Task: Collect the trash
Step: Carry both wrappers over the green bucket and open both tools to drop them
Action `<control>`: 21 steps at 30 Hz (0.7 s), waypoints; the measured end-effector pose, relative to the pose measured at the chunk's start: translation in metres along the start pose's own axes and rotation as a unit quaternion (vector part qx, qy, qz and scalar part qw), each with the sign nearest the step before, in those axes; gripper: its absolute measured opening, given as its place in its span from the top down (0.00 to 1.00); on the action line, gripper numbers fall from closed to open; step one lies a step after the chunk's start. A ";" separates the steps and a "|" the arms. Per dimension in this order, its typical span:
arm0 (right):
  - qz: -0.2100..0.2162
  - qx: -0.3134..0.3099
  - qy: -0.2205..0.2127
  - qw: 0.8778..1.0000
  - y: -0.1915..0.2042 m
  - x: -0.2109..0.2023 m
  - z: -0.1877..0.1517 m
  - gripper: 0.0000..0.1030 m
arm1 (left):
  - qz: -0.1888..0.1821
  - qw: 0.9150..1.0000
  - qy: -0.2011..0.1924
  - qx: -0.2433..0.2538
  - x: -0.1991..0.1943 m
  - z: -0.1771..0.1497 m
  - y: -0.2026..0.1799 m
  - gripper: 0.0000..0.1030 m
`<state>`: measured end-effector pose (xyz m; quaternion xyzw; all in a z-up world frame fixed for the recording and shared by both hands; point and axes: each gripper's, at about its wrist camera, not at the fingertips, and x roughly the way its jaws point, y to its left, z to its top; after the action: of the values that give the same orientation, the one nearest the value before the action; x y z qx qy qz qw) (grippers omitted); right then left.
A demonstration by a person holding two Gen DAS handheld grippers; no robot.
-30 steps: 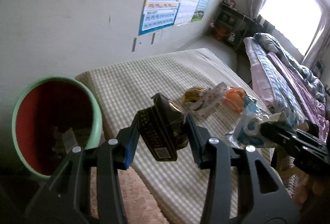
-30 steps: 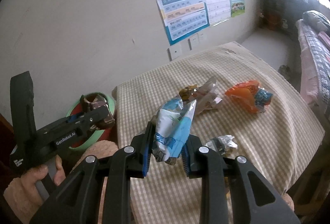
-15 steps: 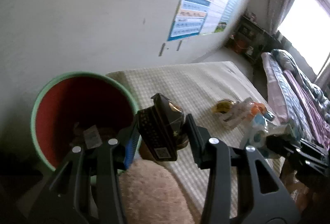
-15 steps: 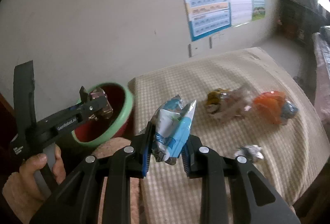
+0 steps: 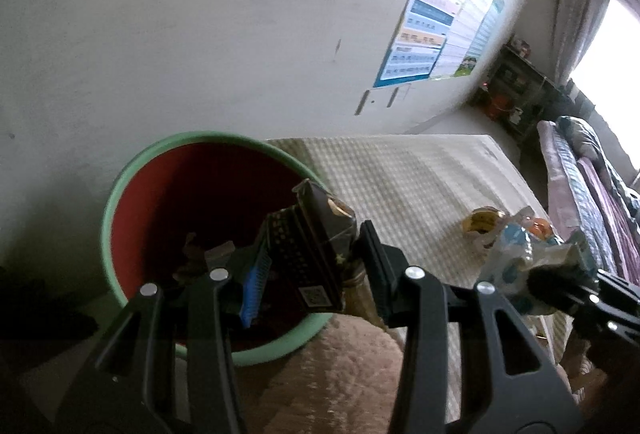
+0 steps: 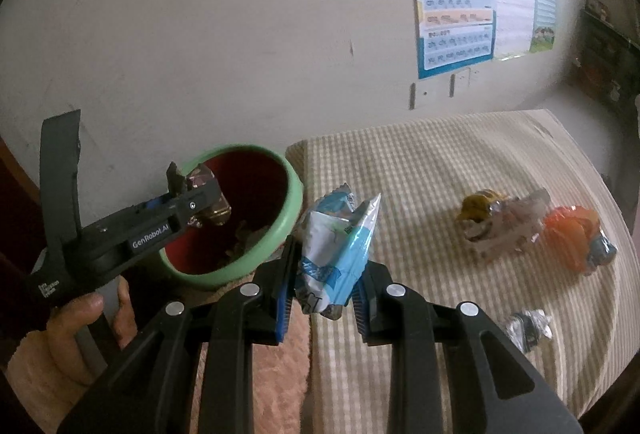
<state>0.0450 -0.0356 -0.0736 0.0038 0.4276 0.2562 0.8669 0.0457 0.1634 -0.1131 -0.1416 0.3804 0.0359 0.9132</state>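
My left gripper (image 5: 310,274) is shut on a dark crumpled packet (image 5: 312,250) and hangs over the right side of the green-rimmed red bin (image 5: 120,194). The right wrist view shows the same left gripper (image 6: 192,200) above the bin (image 6: 294,202). My right gripper (image 6: 324,298) is shut on a blue and white wrapper (image 6: 336,246), just right of the bin, over the table's left edge. That wrapper (image 5: 508,266) also appears at the right of the left wrist view. Scraps lie in the bin's bottom.
On the checked tablecloth (image 6: 440,170) lie a yellow and clear wrapper (image 6: 500,218), an orange wrapper (image 6: 576,234) and a small foil scrap (image 6: 528,326). A white wall with posters (image 6: 456,2) stands behind. A bed (image 5: 592,194) is at the far right. A pink fuzzy sleeve (image 6: 256,366) lies below.
Both grippers have swung left toward the bin with their wrappers held. The left one now hangs over the bin's opening; the right one has come up beside its rim.
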 end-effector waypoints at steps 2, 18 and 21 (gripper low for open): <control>0.003 -0.004 0.000 1.000 0.004 0.004 0.005 0.76 | 0.003 1.000 0.001 -0.007 0.000 0.000 0.005 0.60; 0.037 -0.045 0.022 0.998 0.048 0.054 0.037 0.75 | 0.025 0.998 0.006 -0.056 0.007 -0.001 0.043 0.60; 0.042 -0.049 0.025 0.998 0.053 0.064 0.043 0.75 | 0.030 0.998 0.008 -0.061 0.009 -0.002 0.048 0.59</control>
<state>0.0861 0.0482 -0.0815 -0.0271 0.4357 0.3127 0.8436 0.0424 0.2089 -0.1314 -0.1857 0.3891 0.0851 0.8982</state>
